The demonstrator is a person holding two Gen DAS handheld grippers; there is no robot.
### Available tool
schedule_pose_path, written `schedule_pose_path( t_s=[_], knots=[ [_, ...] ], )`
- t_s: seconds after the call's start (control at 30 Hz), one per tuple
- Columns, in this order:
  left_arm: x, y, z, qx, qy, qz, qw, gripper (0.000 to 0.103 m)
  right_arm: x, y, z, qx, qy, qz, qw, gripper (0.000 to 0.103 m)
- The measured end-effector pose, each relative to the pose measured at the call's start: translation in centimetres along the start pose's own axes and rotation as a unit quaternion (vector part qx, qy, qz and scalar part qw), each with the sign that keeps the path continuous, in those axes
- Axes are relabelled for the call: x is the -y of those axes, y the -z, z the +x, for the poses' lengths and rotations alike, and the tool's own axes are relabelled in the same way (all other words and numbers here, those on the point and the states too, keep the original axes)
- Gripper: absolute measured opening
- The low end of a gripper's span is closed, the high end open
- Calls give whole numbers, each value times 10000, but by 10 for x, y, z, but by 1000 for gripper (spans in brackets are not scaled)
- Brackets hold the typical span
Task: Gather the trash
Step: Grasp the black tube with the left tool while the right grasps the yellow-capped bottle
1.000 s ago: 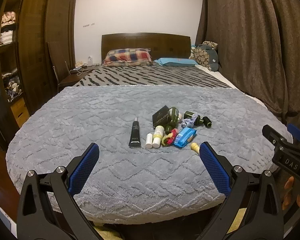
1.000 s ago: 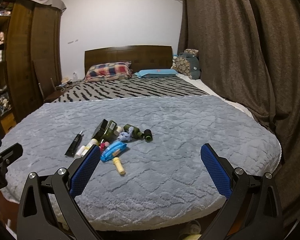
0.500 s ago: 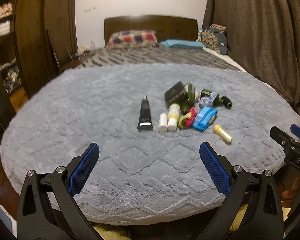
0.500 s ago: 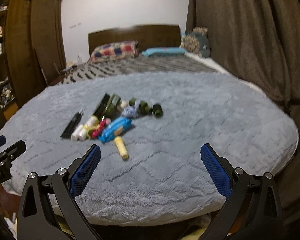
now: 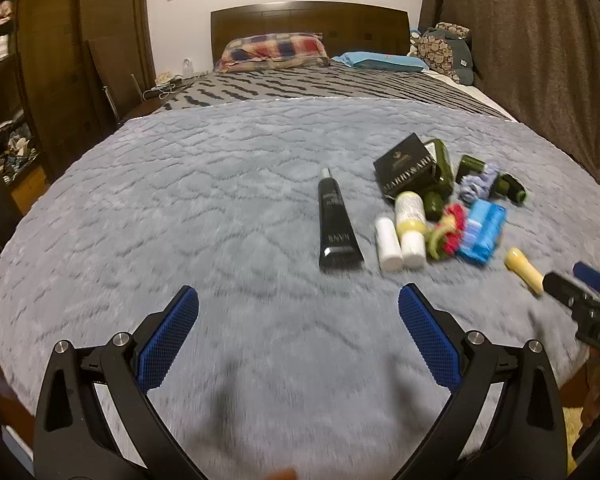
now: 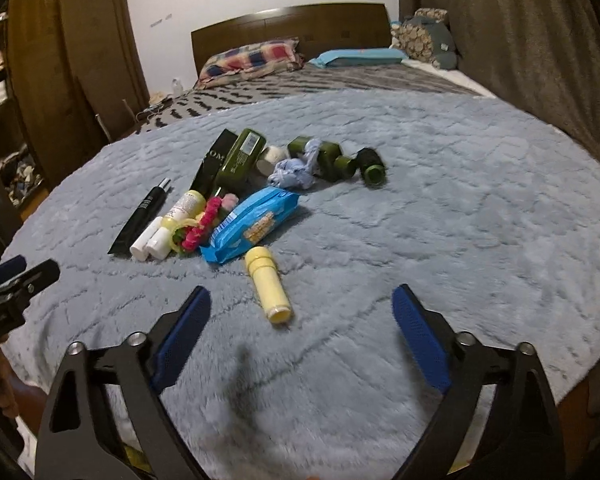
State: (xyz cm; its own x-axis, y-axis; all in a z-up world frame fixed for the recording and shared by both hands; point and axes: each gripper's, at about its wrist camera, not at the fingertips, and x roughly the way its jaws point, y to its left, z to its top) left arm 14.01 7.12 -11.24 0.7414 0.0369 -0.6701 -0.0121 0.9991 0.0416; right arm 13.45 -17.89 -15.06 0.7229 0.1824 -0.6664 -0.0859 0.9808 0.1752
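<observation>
A cluster of trash lies on the grey fleece blanket (image 5: 180, 208): a black tube (image 5: 335, 220), two white and yellow bottles (image 5: 404, 228), a black box (image 5: 406, 170), dark green bottles (image 6: 240, 160), a blue wrapper pack (image 6: 252, 226), a pink and green toy (image 6: 198, 226), a bluish crumpled cloth (image 6: 296, 170), and a yellow bottle (image 6: 270, 290). My left gripper (image 5: 298, 300) is open, short of the black tube. My right gripper (image 6: 300, 300) is open, with the yellow bottle's near end between its fingertips. Both are empty.
The bed runs back to a wooden headboard (image 5: 308, 20) with a plaid pillow (image 5: 272, 50) and a blue pillow (image 5: 380, 62). Brown curtains (image 6: 520, 40) hang on the right. A wooden wardrobe (image 5: 60, 60) and shelves stand on the left.
Both grippers have moved forward and down toward the trash pile. The items look larger and closer. The yellow bottle now lies between the right gripper's fingertips.
</observation>
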Motion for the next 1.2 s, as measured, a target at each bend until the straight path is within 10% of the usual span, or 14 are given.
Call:
schedule_pose_path(
  t_s=[0.73,1.2],
  knots=[
    [22,-63,144,-910,540,227,9941,37,-11,-6,47,-122,-171,-484,9986,38],
    [23,-49,127,-871,510,316,9944,26,-2,3,30,-259,-447,-393,9979,22]
  ],
)
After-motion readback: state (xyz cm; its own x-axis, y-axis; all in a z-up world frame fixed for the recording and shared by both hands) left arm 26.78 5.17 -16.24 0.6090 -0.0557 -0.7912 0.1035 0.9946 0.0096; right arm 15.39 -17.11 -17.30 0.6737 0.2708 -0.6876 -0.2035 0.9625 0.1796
